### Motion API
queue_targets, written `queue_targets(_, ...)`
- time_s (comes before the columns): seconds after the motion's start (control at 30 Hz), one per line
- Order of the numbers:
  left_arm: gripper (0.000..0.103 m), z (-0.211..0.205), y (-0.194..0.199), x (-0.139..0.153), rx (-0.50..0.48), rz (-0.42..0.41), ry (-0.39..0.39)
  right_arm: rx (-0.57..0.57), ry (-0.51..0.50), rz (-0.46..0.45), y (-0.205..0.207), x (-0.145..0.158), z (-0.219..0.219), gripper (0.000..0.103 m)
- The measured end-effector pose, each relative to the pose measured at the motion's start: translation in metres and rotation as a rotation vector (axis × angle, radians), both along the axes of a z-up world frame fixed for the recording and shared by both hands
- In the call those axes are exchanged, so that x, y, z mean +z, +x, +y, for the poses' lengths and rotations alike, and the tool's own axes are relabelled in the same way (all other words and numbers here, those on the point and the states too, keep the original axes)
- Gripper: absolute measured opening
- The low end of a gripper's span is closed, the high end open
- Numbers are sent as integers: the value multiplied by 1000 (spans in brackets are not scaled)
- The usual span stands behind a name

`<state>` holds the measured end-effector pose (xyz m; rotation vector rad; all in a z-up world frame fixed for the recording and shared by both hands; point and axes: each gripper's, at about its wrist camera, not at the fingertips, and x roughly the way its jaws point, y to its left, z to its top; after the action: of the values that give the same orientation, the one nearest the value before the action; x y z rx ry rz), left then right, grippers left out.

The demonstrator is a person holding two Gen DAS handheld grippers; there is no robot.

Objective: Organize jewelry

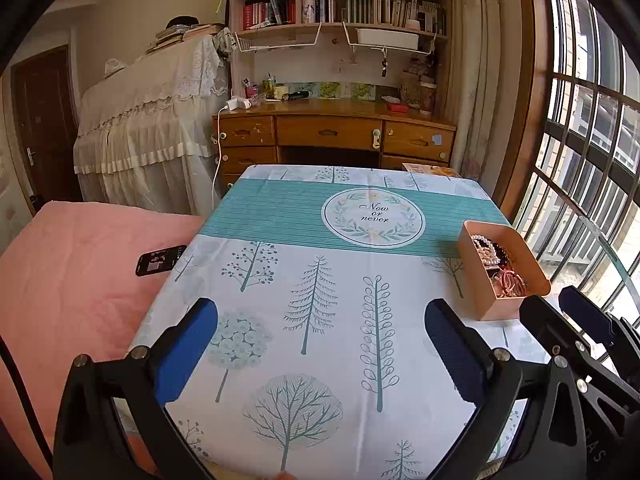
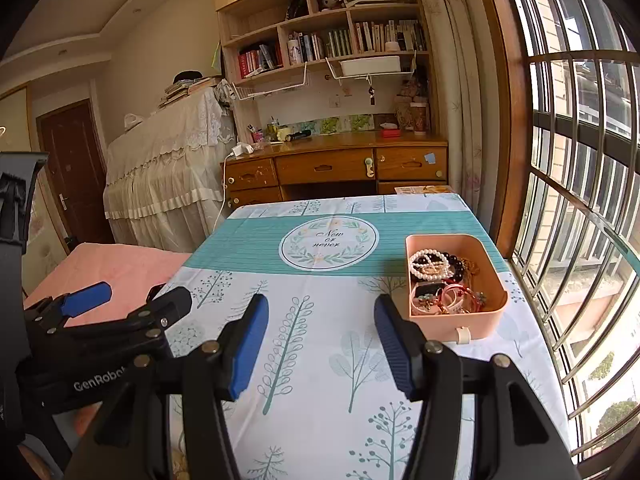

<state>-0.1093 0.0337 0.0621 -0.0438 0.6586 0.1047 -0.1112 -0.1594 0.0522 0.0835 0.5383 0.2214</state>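
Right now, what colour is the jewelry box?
Pale pink box; clearest in the right wrist view.

Bright daylight from window [image 2: 568, 208], sharp focus, fisheye-bent dark edges

The bench [image 2: 320, 360] wore a white cloth printed with teal and grey-blue trees, crossed ahead of the hand-held grippers by a teal striped band bearing a white leaf-wreathed medallion [image 2: 329, 243]. The tray [image 2: 496, 308] ahead and right of the right hand-held gripper [image 2: 322, 310] was peach-pink, holding white pearls [image 2: 430, 266], dark beads and red-pink bands. Both grippers were black with blue pads. The bed [image 1: 80, 280] to the left was pink.
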Motion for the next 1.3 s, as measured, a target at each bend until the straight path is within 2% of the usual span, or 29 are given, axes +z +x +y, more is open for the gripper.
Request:
queue_targets(0.3, 102, -2, 0, -3, -4, -15, 25, -17, 6, 13, 1, -5, 0, 56)
queue_targets(1.3, 102, -6, 5, -9, 6, -5, 37, -19, 5, 26, 7, -10, -3, 56)
